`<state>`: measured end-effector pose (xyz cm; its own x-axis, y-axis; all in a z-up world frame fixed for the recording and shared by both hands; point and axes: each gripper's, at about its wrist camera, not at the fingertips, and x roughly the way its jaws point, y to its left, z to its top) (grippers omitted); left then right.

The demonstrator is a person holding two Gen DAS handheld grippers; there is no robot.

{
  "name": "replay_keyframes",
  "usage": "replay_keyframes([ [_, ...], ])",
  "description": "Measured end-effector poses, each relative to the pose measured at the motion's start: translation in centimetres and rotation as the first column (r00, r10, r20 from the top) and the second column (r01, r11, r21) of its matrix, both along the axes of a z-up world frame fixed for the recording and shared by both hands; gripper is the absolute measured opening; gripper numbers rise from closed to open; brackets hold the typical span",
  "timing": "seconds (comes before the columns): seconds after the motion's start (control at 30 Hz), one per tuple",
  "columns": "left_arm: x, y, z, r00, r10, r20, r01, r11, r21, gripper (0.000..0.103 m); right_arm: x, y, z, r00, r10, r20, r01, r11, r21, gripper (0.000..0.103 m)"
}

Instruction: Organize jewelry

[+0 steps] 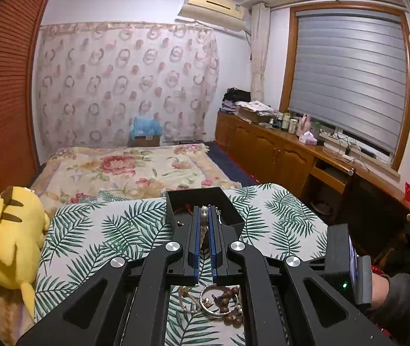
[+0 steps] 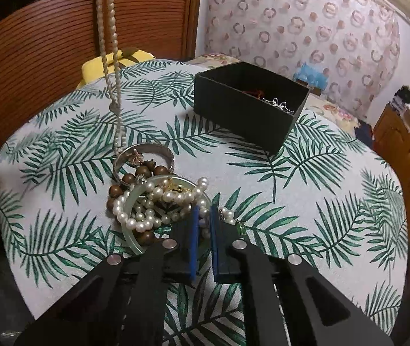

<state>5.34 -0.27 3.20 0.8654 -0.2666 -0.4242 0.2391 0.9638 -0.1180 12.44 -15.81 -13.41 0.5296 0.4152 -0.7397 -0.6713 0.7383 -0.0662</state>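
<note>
My left gripper point(image 1: 204, 212) is shut on a long pearl necklace point(image 1: 203, 230) and holds it up above the table. In the right wrist view the necklace point(image 2: 109, 28) hangs down to the jewelry pile. The black box point(image 1: 205, 201) lies just beyond the left fingertips and holds a red cord and a silver chain; it also shows in the right wrist view point(image 2: 248, 109). The pile point(image 2: 158, 196) has a silver bangle point(image 2: 144, 155), brown wooden beads, a jade bangle and white pearls. My right gripper point(image 2: 203, 216) is shut on a white pearl strand point(image 2: 205, 222) in the pile.
The table point(image 2: 305, 187) has a palm-leaf cloth. A yellow plush toy point(image 1: 11, 242) sits at its left edge. A bed point(image 1: 129, 167) lies beyond the table, wooden cabinets point(image 1: 277, 150) to the right, a slatted wardrobe door point(image 1: 0, 101) to the left.
</note>
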Motion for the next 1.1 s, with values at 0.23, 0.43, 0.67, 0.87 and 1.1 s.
replay_keyframes([
  [0.23,0.2,-0.1,-0.1,1.0,0.0,-0.004,0.0,1.0,0.002,0.004,0.0,-0.6,1.5,1.0,-0.006,0.029,0.005,0.999,0.046,0.008],
  [0.43,0.5,0.0,-0.2,1.0,0.006,0.001,-0.006,1.0,0.005,0.004,0.3,-1.4,4.9,0.995,-0.016,0.094,0.009,0.997,0.082,0.008],
  [0.67,0.6,0.3,-0.1,1.0,0.005,0.01,-0.005,1.0,0.01,0.004,0.8,-1.8,8.6,0.985,-0.028,0.171,0.009,0.994,0.11,0.008],
  [0.87,0.9,0.2,1.2,0.999,0.003,0.032,-0.003,1.0,0.018,0.004,1.5,-2.2,11.3,0.975,-0.051,0.216,0.021,0.99,0.139,0.008],
  [1.1,1.2,-0.2,2.3,0.999,-0.005,0.054,0.004,1.0,0.028,0.004,1.9,-2.6,14.4,0.963,-0.064,0.264,0.016,0.984,0.177,0.008],
])
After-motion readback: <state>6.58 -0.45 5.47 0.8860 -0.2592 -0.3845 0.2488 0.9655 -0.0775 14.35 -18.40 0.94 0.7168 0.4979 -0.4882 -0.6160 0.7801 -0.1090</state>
